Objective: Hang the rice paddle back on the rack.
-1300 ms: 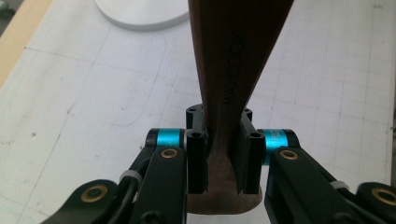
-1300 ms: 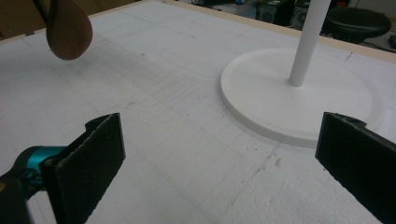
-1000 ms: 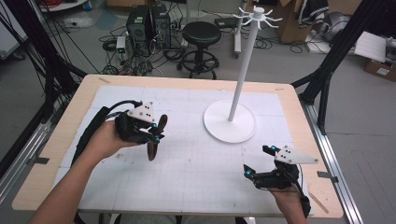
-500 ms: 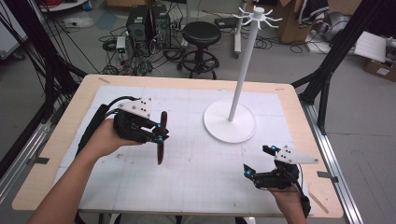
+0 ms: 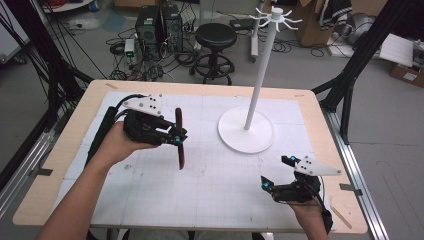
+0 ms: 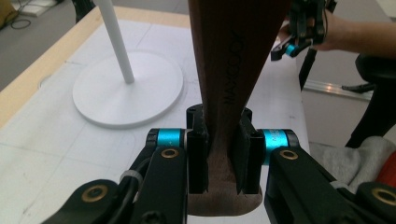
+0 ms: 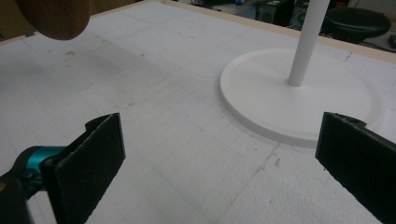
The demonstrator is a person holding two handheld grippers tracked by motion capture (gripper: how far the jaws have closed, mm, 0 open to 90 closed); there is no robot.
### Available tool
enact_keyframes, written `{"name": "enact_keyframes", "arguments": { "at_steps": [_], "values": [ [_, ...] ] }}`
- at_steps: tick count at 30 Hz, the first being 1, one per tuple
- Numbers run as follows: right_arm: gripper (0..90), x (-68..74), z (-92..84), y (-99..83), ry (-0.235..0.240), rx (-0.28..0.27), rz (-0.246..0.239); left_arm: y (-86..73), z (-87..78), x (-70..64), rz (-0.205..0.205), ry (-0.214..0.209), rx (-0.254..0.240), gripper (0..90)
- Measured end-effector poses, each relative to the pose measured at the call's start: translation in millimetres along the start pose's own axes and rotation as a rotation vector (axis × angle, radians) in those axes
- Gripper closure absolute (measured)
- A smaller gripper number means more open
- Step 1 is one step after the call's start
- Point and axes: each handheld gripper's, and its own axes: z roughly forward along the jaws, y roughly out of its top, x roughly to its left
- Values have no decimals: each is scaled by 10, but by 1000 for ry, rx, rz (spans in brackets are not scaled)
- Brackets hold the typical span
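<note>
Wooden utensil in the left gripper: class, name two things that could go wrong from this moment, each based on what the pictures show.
1. The left gripper clamps the wooden utensil only near its narrow handle end, so the long blade could pivot or slip.
2. The white stand is tall and thin on a round base; a careless swing could knock it.

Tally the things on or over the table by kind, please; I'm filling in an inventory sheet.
Hand-held grippers: 2, left and right
Brown wooden utensil, clamped in the left one: 1
White stand with hooked top: 1
Total: 4
</note>
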Motion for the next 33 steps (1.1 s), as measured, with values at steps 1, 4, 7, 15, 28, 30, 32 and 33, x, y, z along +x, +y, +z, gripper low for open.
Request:
{"name": "enact_keyframes", "arguments": {
  "at_steps": [1, 4, 7, 15, 28, 30, 32, 33],
  "values": [
    [5, -2, 1, 0, -1, -3, -3, 18, -1, 2, -5, -1, -5, 775],
    [5, -4, -1, 2, -2, -4, -6, 69, 0, 11, -6, 12, -25, 776],
    [5, -5, -5, 2, -2, -3, -6, 117, -3, 26, -16, 20, -38, 776],
    [5, -2, -4, 2, -2, -2, -6, 262, 2, 70, -53, 52, -45, 776],
    [4, 0, -12, 2, 0, -2, 2, 492, 28, 142, -81, 82, -60, 776],
    [5, -2, -13, 1, 0, -2, 0, 531, 39, 143, -82, 88, -56, 776],
    [5, -1, -13, 2, -1, -4, 2, 573, 48, 149, -78, 88, -49, 776],
    [5, 0, -14, 3, -1, -4, 3, 594, 53, 149, -82, 88, -51, 776]
  ]
}}
